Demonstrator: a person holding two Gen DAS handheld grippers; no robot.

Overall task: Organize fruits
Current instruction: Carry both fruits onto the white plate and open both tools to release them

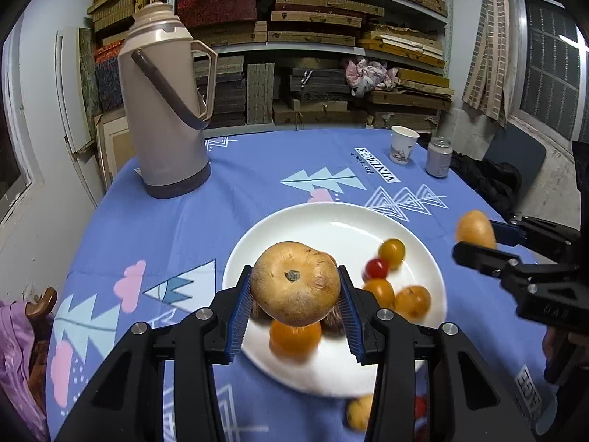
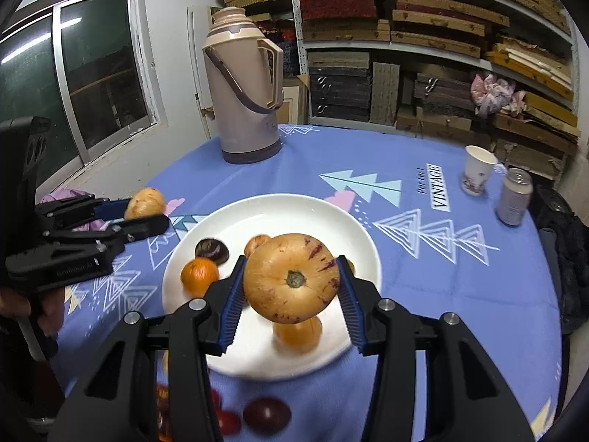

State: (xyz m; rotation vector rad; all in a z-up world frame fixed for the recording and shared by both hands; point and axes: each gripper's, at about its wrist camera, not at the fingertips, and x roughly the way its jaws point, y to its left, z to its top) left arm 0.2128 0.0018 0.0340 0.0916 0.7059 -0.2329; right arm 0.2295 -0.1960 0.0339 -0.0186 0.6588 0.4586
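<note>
Both grippers, left (image 1: 294,287) and right (image 2: 291,280), grip fruit above the plate (image 1: 294,221).

Glossy white plate (image 1: 279,221); matt printed cloth tablecloth (image 1: 176,221); smooth plastic thermos (image 1: 162,110)

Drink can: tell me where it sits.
The drink can stands upright at the table's far right edge, just right of the paper cup, well beyond the white plate.
</note>
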